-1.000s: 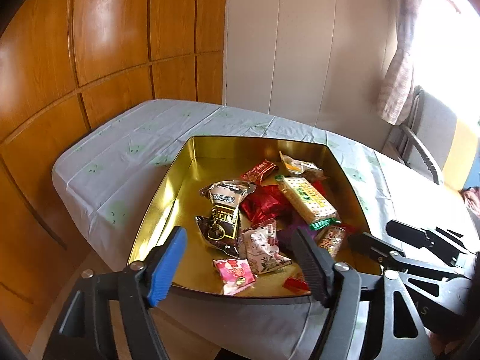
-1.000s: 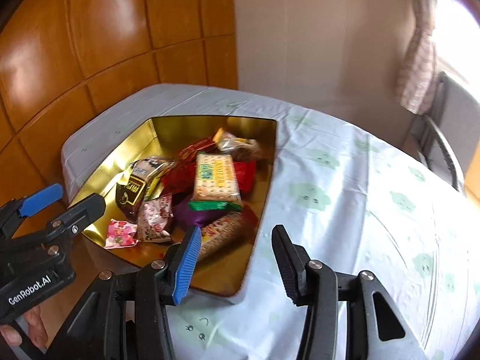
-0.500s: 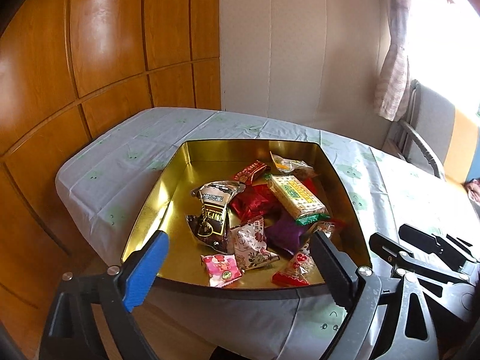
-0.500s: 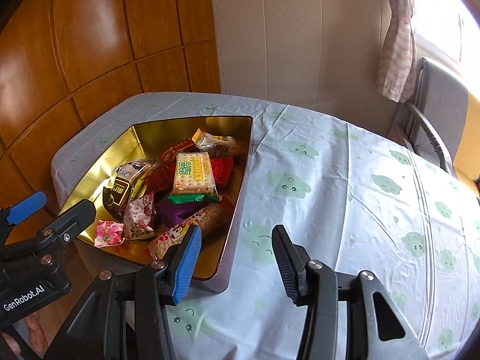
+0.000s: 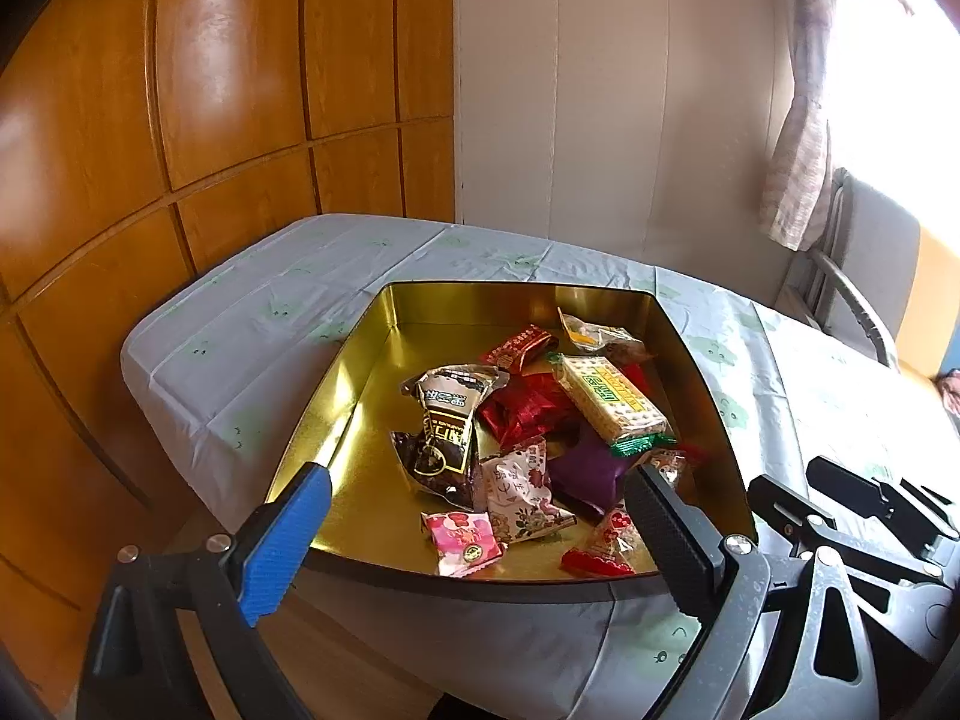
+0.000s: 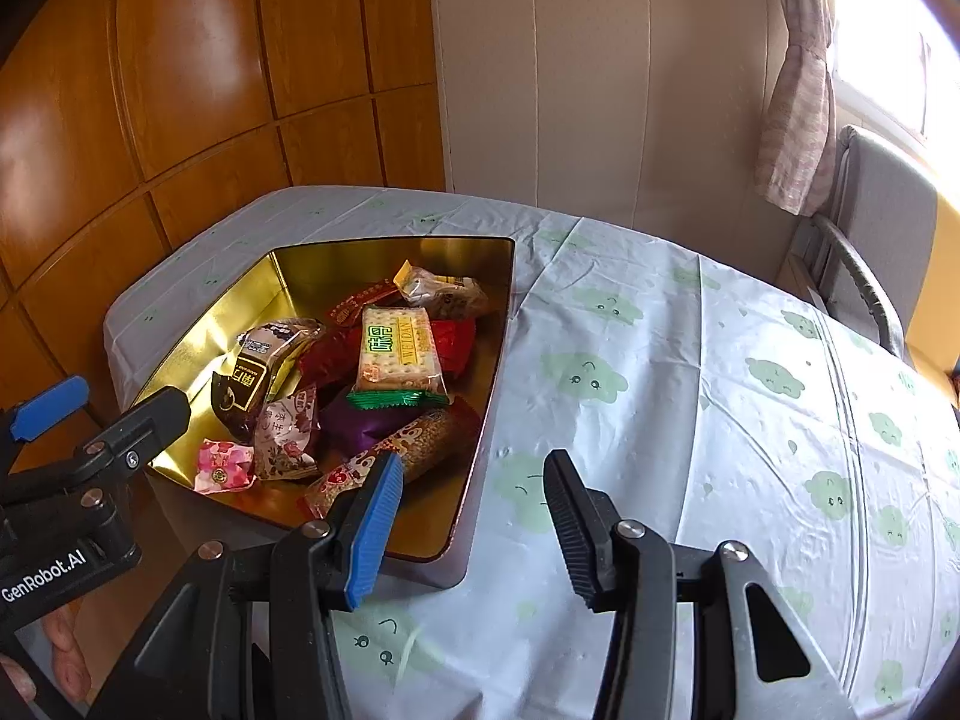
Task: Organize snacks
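Your left gripper (image 5: 477,507) jaws have just been opening, now wide and empty above the gold tin (image 5: 360,396); right gripper (image 6: 471,489) unchanged, parted, grasping nothing.

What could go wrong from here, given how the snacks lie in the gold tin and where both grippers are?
1. The packets overlap: the cracker pack rests on the red and purple wrappers, so lifting a lower one may drag others out.
2. The tin sits at the table's near corner; a downward push on its rim might tip it.
3. The left gripper, jaws just widened and empty, works close beside the right gripper, so they may collide.
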### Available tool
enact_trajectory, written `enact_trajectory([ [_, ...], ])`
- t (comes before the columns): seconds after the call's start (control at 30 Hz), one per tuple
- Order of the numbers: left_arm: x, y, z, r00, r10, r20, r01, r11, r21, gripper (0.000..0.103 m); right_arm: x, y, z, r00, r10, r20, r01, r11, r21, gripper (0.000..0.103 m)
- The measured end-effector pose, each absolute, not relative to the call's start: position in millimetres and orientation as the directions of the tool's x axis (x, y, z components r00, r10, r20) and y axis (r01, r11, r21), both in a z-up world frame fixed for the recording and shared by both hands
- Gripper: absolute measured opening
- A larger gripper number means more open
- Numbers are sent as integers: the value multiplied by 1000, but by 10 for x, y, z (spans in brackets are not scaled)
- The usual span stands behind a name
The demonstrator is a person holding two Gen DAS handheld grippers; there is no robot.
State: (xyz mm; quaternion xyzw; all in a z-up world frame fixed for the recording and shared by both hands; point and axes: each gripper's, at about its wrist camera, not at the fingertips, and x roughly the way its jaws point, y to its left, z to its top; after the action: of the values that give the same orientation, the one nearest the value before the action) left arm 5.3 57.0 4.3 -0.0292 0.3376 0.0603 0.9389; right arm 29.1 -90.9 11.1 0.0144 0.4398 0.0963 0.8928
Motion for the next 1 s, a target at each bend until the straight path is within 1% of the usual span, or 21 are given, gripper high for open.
enact_trajectory([
  [1.0,73,630,33,760,94,-643,-146,989,-28,100,290,-896,100,595,186,-782,-174,980,100,50],
])
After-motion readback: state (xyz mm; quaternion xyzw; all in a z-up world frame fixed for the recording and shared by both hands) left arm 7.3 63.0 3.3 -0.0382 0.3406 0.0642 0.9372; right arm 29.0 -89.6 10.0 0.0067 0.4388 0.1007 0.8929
